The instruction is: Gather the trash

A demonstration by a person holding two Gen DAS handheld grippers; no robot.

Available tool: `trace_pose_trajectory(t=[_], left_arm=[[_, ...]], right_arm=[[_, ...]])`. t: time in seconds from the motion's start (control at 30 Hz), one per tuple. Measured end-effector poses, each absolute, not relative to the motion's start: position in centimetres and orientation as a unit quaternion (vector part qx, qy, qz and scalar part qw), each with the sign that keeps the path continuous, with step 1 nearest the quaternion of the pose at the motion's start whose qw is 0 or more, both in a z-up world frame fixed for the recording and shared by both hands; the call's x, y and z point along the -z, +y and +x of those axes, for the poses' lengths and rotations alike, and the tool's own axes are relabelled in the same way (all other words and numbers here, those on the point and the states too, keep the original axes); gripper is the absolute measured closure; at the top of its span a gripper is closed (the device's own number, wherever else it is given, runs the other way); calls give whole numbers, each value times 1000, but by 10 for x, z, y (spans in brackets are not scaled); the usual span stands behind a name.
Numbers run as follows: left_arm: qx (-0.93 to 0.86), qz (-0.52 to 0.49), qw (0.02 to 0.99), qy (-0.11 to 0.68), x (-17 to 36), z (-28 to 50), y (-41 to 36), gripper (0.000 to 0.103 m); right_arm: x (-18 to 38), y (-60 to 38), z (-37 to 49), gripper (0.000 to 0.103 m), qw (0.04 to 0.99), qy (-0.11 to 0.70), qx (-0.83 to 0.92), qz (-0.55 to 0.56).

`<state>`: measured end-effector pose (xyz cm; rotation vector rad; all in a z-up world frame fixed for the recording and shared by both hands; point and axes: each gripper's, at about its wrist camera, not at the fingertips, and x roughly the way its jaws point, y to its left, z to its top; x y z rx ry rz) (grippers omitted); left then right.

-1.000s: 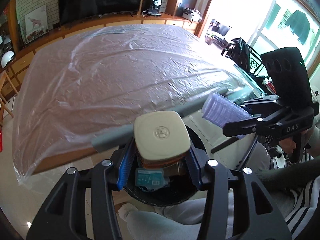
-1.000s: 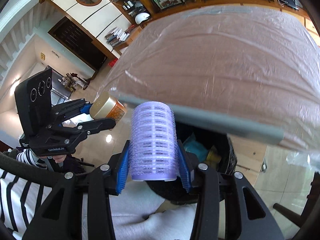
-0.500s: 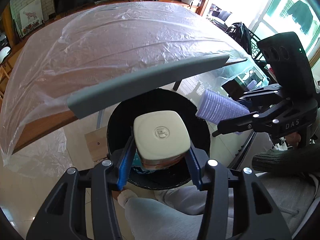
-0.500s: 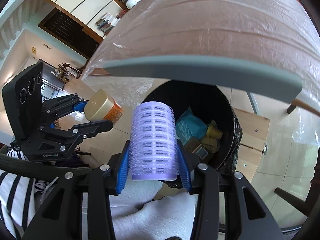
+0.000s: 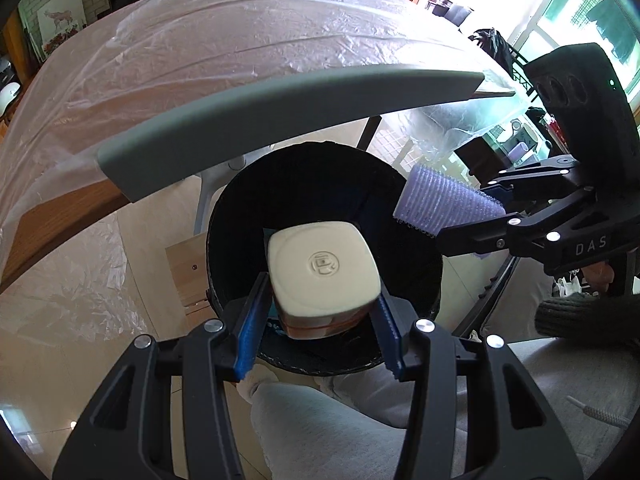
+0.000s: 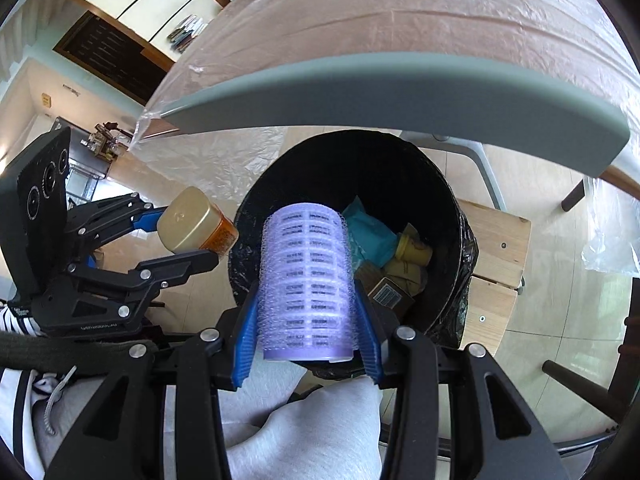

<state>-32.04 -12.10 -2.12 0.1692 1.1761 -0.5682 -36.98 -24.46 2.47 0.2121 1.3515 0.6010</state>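
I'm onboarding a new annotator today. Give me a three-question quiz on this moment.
1. True or false: the left hand-held gripper is empty.
2. What does the right hand-held gripper hold?
A. a purple hair roller
B. a spoon
C. a cloth
3. Fill in: the gold-lidded jar hangs over the black ____.

Key: 1 false, it grips the jar; 2 A; 3 trash bin.

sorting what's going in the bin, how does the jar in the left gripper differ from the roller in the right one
The jar is squat, with a smooth cream-gold squarish lid over an orange body; the hair roller is a lavender cylinder with a bristly mesh surface. The jar is closed by its lid, while the hair roller is slotted. Both are clamped between blue pads above the black trash bin.
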Motion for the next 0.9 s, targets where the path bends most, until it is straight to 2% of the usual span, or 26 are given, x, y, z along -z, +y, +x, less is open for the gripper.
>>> trace_pose_trajectory(t=[0.4, 0.47, 0.5, 0.53, 0.57, 0.67, 0.8, 0.9], left_arm=[[254, 83, 787, 556, 37, -305, -130, 58], [251, 81, 786, 559, 38, -303, -130, 58], [249, 78, 786, 560, 39, -301, -130, 58], [248, 77, 785, 563, 40, -300, -129, 55], [246, 77, 784, 564, 41, -300, -129, 54], [243, 75, 784, 566, 42, -298, -129, 50], [245, 72, 785, 564, 41, -298, -125, 38], [247, 70, 785, 564, 40, -296, -126, 33]], right_arm=[[-5, -243, -362, 61, 734, 625, -244, 107], [0, -245, -359, 56, 735, 629, -232, 106], [2, -244, -358, 48, 735, 629, -231, 104], [4, -244, -358, 32, 735, 630, -229, 104], [5, -245, -358, 27, 737, 631, -221, 102], [7, -247, -358, 26, 735, 634, -215, 107], [9, -249, -357, 26, 733, 636, -213, 112], [9, -250, -358, 25, 732, 636, -213, 115]])
